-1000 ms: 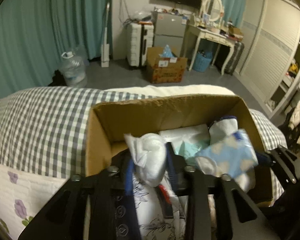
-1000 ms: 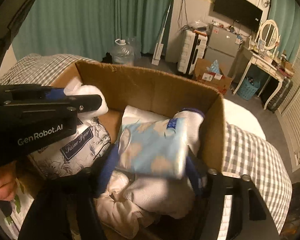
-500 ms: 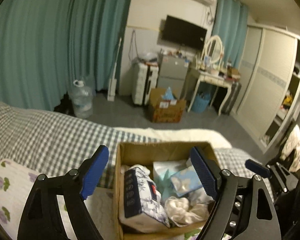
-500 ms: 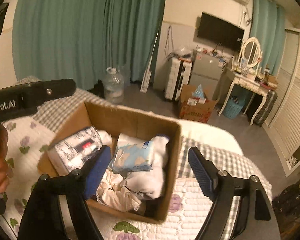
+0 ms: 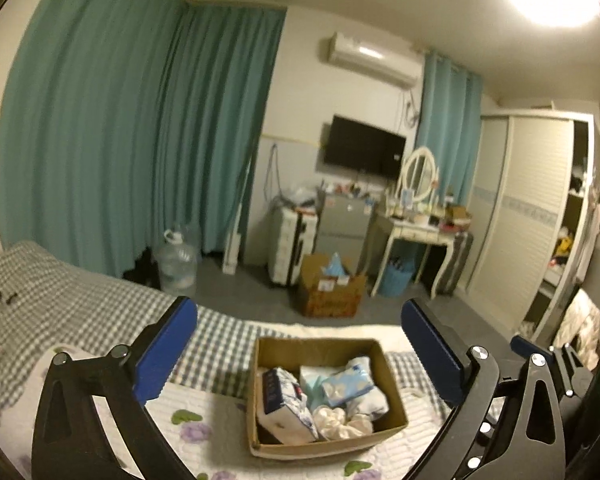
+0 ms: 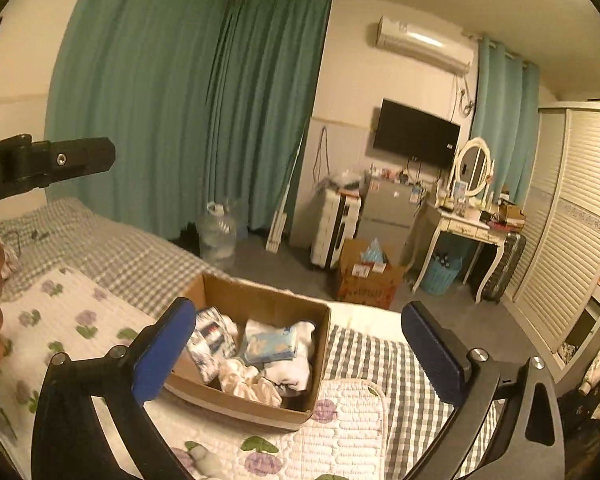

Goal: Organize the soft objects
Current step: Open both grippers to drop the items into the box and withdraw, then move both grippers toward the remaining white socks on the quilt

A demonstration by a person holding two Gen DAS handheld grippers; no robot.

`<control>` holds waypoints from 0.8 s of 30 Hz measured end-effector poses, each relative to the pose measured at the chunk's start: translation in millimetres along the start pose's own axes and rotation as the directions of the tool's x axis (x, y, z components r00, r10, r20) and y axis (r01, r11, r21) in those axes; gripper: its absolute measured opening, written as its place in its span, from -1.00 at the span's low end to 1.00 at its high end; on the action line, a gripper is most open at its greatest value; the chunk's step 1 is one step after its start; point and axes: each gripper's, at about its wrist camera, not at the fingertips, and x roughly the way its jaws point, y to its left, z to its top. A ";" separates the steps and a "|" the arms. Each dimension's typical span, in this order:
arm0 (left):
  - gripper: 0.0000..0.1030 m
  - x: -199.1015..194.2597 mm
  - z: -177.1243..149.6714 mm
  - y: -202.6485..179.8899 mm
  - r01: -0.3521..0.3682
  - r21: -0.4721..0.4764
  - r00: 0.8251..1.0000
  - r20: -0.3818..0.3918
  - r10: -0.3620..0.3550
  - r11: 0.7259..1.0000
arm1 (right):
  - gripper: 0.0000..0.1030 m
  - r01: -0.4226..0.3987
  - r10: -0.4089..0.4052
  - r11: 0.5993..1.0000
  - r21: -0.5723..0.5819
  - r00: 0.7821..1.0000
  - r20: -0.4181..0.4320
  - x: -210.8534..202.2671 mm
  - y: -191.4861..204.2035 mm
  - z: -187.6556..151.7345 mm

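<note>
Your left hand-held gripper (image 5: 298,350) hangs above the bed (image 5: 80,304), jaws wide apart and empty. The cardboard box (image 5: 326,446) on the quilt holds the soft objects (image 5: 348,380). Your right hand-held gripper (image 6: 296,354) gapes too; keep both clear and scan the bed for strays.

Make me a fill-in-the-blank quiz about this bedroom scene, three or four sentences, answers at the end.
1. The soft items sit inside a cardboard ____ on the bed.
2. Both the left tongs and the right tongs are ____ and hold nothing.
3. The curtains are ____ in colour.
4. The pale blue pack lies ____ the tissue pack, seen from the right wrist.

Answers: box; open; green; right of
</note>
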 end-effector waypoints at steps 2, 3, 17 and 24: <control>1.00 -9.5 3.5 0.6 0.000 0.006 1.000 0.010 0.000 1.000 | 1.00 -0.008 0.008 1.000 0.012 1.000 0.027 -15.9 3.0 2.9; 1.00 -15.6 4.9 1.2 0.008 0.012 1.000 0.014 -0.008 1.000 | 1.00 -0.011 0.010 1.000 0.020 0.999 0.040 -24.7 2.9 4.9; 1.00 -54.8 1.5 7.8 0.030 -0.037 0.999 0.043 -0.029 0.999 | 1.00 0.045 -0.052 0.998 0.050 0.986 0.155 -103.0 -5.1 8.1; 1.00 -44.3 -23.3 -2.3 -0.017 0.055 1.000 0.024 0.015 0.998 | 1.00 0.048 -0.050 0.998 0.028 0.997 0.060 -79.8 -3.5 -8.3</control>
